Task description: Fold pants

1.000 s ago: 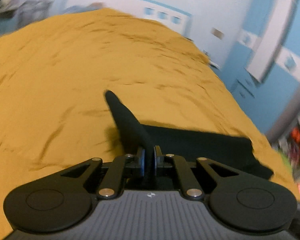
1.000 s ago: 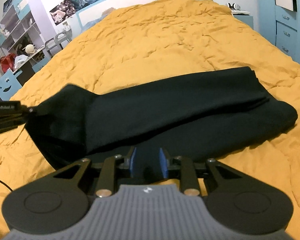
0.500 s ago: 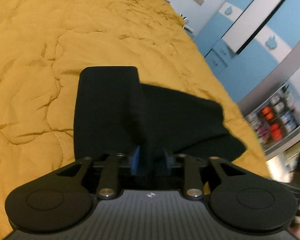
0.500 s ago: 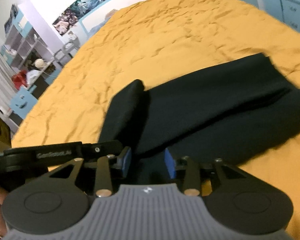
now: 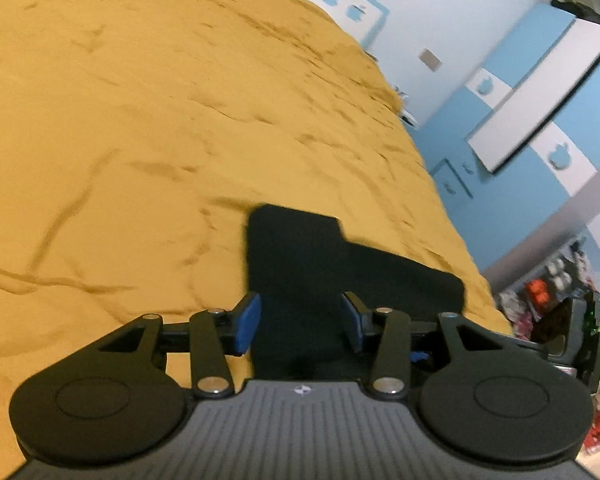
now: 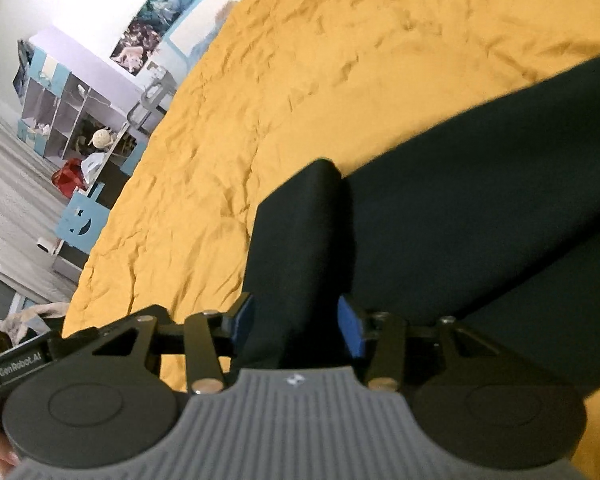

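Black pants [image 6: 460,208] lie folded on a wrinkled yellow bedspread [image 5: 140,128], one end doubled over the rest. Left gripper [image 5: 300,322] — jaws opening, blue pads [image 5: 249,322] standing apart with dark cloth lying between them, not pressed. Right gripper [image 6: 298,322] likewise opening; the folded-over flap runs between its pads, and whether the cloth touches the left pad cannot be told. Blue and white wardrobe [image 5: 540,92] beyond the bed's edge — shelving unit [image 6: 72,112] on the other side.

pants [image 6: 480,200] cut off right, wardrobe [image 5: 540,92] blurred, shelf items [image 5: 540,292] unclear
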`<state>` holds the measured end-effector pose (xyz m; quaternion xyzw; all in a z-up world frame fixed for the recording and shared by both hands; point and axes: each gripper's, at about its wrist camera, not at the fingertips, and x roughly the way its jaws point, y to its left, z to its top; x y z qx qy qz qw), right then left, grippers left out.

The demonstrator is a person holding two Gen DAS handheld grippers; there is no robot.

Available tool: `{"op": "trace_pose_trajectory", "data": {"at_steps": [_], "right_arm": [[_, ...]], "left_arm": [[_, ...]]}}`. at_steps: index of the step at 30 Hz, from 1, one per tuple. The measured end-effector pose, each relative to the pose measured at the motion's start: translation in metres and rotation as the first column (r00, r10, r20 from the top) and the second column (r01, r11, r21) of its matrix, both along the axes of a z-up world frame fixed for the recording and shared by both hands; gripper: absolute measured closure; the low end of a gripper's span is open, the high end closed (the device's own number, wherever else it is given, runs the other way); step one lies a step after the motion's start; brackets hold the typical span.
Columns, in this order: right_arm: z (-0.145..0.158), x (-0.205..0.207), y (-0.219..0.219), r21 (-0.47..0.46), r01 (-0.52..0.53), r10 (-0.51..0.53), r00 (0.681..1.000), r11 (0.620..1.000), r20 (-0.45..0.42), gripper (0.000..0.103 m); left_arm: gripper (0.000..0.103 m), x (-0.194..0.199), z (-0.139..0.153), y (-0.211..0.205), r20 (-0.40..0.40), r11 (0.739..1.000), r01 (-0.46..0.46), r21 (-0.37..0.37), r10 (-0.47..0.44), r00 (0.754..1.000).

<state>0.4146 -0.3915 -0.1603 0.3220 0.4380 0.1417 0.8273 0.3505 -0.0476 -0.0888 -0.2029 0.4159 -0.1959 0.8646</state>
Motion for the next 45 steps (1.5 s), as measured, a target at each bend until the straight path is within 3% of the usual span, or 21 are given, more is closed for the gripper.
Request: {"op": "trace_pose_trajectory", "data": {"at_steps": [4,6,8,9,13,18,22,26,30,35,41,45], "right_arm": [[-0.013,0.012,0.0,0.008,0.005,-0.005,0.999,1.0,-0.044,0.06],[-0.018,0.016,-0.002,0.043,0.009,-0.006,0.998,0.999,-0.066,0.073],[-0.016,0.019,-0.001,0.061,0.003,0.001,0.998,0.998,-0.067,0.094],[-0.01,0.019,0.002,0.051,-0.006,0.009,0.999,0.999,-0.053,0.095],[0.032,0.023,0.019,-0.029,-0.079,0.08,0.996,0.996,0.029,0.099],[0.117,0.028,0.026,-0.165,-0.157,0.18,0.975,0.974,0.132,0.1],[0.166,0.029,0.004,-0.241,-0.162,0.203,0.967,0.957,0.156,0.1],[0.187,0.026,-0.041,-0.25,-0.127,0.169,0.973,0.96,0.154,0.1],[0.188,0.02,-0.098,-0.251,-0.08,0.118,0.983,0.965,0.139,0.1],[0.163,0.012,-0.168,-0.21,-0.019,0.041,0.994,0.977,0.103,0.1],[0.114,0.008,-0.225,-0.182,0.032,-0.021,0.998,0.983,0.063,0.1],[0.058,0.013,-0.25,-0.169,0.057,-0.062,0.998,0.984,-0.023,0.1]], "left_arm": [[0.051,0.0,-0.005,0.016,-0.014,1.0,-0.029,0.0,0.029,0.999],[0.051,-0.001,-0.009,0.022,-0.025,0.999,-0.041,0.003,0.041,0.999],[0.051,-0.004,-0.011,0.027,-0.029,0.999,-0.048,0.003,0.048,0.998],[0.051,-0.005,-0.011,0.029,-0.03,0.999,-0.052,0.003,0.052,0.998],[0.051,-0.011,-0.009,0.037,-0.029,0.997,-0.081,0.013,0.082,0.996],[0.052,-0.019,-0.002,0.043,-0.023,0.995,-0.095,0.021,0.095,0.995],[0.052,-0.019,-0.004,0.033,-0.02,0.996,-0.081,0.031,0.082,0.996],[0.059,-0.015,-0.006,0.011,-0.022,0.998,-0.037,0.054,0.039,0.999],[0.06,-0.006,-0.005,-0.016,-0.021,0.996,0.014,0.086,-0.012,1.0],[0.061,0.005,-0.003,-0.057,-0.008,0.99,0.079,0.113,-0.079,0.997],[0.066,0.017,-0.009,-0.112,-0.009,0.973,0.167,0.161,-0.167,0.986],[0.066,0.02,-0.017,-0.144,-0.018,0.963,0.217,0.162,-0.217,0.976]]}}
